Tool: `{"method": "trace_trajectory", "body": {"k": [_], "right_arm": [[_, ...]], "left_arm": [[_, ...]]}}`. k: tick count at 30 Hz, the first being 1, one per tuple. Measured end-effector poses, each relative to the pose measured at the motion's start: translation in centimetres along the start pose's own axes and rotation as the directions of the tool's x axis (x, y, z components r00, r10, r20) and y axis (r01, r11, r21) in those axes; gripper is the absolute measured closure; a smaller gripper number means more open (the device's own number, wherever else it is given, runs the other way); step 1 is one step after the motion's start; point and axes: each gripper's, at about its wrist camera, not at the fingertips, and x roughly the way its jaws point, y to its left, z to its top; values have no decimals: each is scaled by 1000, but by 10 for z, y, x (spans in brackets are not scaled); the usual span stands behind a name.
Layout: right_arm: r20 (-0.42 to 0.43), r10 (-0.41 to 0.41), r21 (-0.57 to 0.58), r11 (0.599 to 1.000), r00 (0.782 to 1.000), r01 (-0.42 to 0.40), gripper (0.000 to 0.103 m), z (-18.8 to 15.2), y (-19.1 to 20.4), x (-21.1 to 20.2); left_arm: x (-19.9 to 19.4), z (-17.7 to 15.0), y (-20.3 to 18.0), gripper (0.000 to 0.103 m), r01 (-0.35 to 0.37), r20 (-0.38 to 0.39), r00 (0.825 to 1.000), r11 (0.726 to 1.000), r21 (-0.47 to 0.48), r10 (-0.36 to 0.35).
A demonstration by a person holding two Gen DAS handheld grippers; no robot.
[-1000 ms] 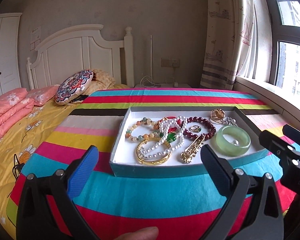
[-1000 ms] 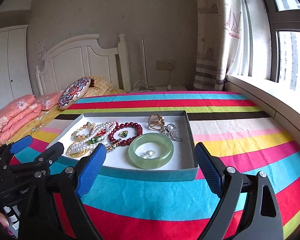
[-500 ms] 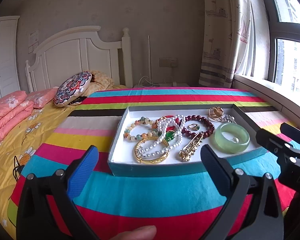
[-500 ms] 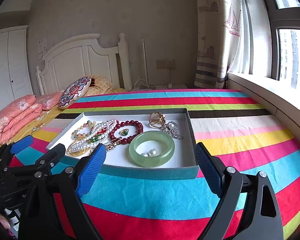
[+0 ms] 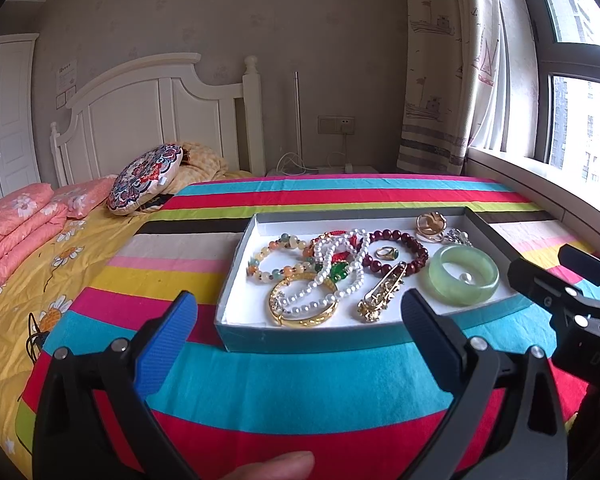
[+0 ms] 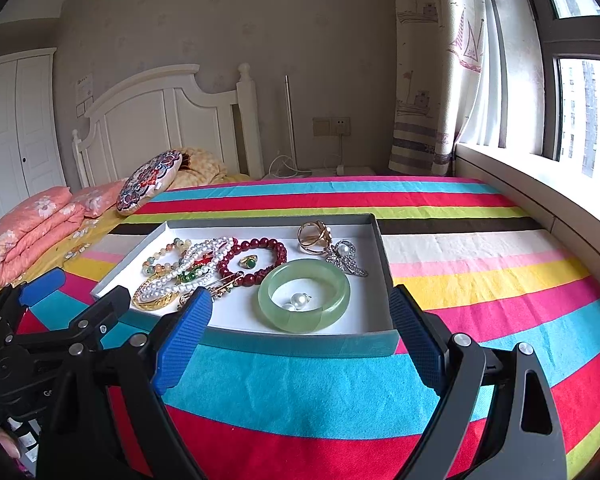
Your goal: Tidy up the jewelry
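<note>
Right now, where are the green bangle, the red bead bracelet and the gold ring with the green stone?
green bangle point(image 6: 305, 318), right wrist view, front rim.
red bead bracelet point(image 6: 278, 249), right wrist view, far beads.
gold ring point(image 6: 249, 262), right wrist view, green stone.

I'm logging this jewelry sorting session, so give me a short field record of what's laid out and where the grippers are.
surface: striped bedspread
container: shallow teal cardboard box, open
right side of box: pale green jade bangle, two loose pearls inside it
middle: dark red bead bracelet around a gold ring
left side: white pearl strand over gold bangle
left hand-held gripper: open, empty
right hand-held gripper: open, empty
</note>
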Motion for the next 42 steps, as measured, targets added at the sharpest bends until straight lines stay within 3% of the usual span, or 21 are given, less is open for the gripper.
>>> {"method": "trace_trajectory", "body": {"k": [37, 42], "right_arm": [[-8, 0, -17, 1000, 1000, 0, 17, -2, 3, 2], [-8, -1, -17, 1000, 1000, 1, 17, -2, 3, 2]], "left_arm": [[-3, 1, 0, 2, 7, 12, 1000, 1000, -6, -7], [-7, -1, 4, 2, -46, 36, 998, 999, -22, 47]]}}
